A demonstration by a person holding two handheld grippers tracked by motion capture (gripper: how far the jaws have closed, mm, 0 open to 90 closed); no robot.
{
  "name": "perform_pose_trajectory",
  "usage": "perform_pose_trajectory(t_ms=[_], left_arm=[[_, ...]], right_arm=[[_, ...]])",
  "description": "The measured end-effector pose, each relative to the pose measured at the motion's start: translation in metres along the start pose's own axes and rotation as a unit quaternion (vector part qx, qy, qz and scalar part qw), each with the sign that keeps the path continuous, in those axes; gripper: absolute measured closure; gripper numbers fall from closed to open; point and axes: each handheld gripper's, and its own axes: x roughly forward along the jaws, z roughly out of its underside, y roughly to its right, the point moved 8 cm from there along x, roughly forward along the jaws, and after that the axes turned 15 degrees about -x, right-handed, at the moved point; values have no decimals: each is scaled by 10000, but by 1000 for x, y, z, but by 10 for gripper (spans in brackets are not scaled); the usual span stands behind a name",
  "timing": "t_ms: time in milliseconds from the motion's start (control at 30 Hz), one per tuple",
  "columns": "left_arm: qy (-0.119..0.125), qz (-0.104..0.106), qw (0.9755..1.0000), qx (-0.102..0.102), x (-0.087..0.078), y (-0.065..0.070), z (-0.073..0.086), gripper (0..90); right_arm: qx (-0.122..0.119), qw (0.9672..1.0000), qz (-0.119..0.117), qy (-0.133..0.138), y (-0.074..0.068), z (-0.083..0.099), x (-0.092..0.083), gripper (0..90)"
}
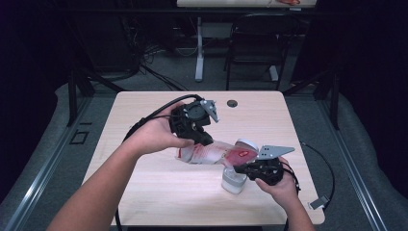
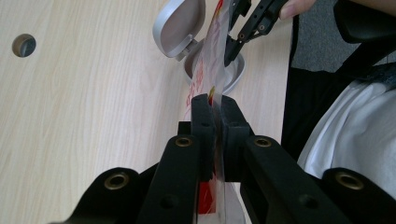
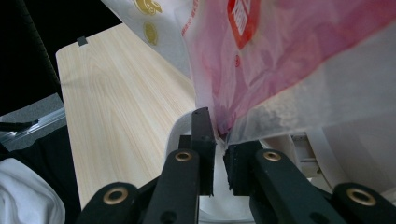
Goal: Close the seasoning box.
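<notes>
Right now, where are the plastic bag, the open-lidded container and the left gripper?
plastic bag [image 1: 211, 154]: high view, its printed middle.
open-lidded container [image 2: 180, 25]: left gripper view, its raised lid.
left gripper [image 2: 214, 105]: left gripper view, between its jaw tips.

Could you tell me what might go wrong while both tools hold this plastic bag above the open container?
1. The left tool and right tool each pinch only a thin edge of the plastic bag; it could slip or tear.
2. The bag sags between them beside the white container, so contents might miss its opening.
3. The light container could tip if nudged.
</notes>
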Motion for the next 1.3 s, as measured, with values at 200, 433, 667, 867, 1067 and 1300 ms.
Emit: perform_pose_trajectory(t_ms=[200,433,667,867,1067,1300], left_arm=[[-5,-4,10000,20,0,0,-1,874],[2,12,10000,30,0,1,-1,875],[-3,38,10000,9,0,1,-1,876],[0,42,10000,-3,0,2,-2,876],[-4,23,10000,25,0,3,-3,876],[-49,14,10000,40,-1,3,-4,878]], right_arm=[[-8,10000,9,-11,0,0,0,836],[-11,10000,10,-24,0,0,0,836],[-26,10000,19,-28,0,0,0,834],[-23,10000,21,-35,0,1,0,833],[-32,10000,18,-45,0,1,0,832],[-71,9999,18,-81,-1,1,1,836]])
